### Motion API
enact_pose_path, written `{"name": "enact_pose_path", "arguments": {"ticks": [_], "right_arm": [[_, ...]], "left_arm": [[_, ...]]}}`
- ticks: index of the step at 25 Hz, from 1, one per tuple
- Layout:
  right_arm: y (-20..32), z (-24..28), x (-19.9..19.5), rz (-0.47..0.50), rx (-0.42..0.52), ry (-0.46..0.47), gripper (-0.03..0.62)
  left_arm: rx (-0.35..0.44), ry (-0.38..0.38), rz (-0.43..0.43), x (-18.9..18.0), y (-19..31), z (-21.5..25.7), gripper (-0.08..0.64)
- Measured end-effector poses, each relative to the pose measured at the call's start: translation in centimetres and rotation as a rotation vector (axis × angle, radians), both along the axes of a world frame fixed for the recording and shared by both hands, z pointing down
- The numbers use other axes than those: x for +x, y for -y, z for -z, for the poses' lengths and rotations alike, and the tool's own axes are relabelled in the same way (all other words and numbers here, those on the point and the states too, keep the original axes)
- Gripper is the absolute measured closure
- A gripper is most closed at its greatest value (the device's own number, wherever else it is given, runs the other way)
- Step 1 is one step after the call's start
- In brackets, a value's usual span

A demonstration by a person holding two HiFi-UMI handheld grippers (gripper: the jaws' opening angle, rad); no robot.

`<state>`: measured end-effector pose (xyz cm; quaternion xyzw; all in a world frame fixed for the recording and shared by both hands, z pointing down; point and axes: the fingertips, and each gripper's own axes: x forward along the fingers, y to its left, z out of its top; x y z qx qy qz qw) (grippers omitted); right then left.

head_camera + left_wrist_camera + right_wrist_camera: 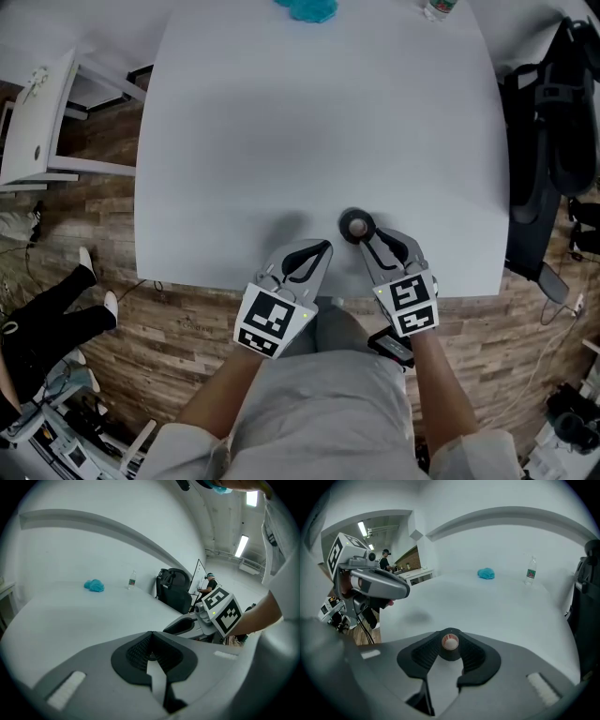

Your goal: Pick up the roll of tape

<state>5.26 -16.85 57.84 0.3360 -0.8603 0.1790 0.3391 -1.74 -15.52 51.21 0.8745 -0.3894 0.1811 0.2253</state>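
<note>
Roll of tape (356, 225), lower centre of the head view.
It sits between the parted jaw tips of the right gripper (365, 237); the left gripper (324, 247) is closed.

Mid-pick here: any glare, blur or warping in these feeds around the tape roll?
Head view: even light, no glare, roll of tape sharp against the white table. Right gripper view: heavy fisheye bending and dark corners, yet the roll is sharp at centre. Left gripper view: same warping, bright ceiling lights, roll not visible.
</note>
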Motion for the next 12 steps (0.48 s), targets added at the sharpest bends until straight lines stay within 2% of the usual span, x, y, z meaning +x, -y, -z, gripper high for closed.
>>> {"name": "enact_pose_path", "arguments": {"ticks": [12], "right_arm": [[0.6, -1.8, -0.9, 0.008, -0.039, -0.021, 0.349]], "left_arm": [[-0.021, 0.000, -0.008, -0.3, 0.3, -1.1, 0.540]]}}
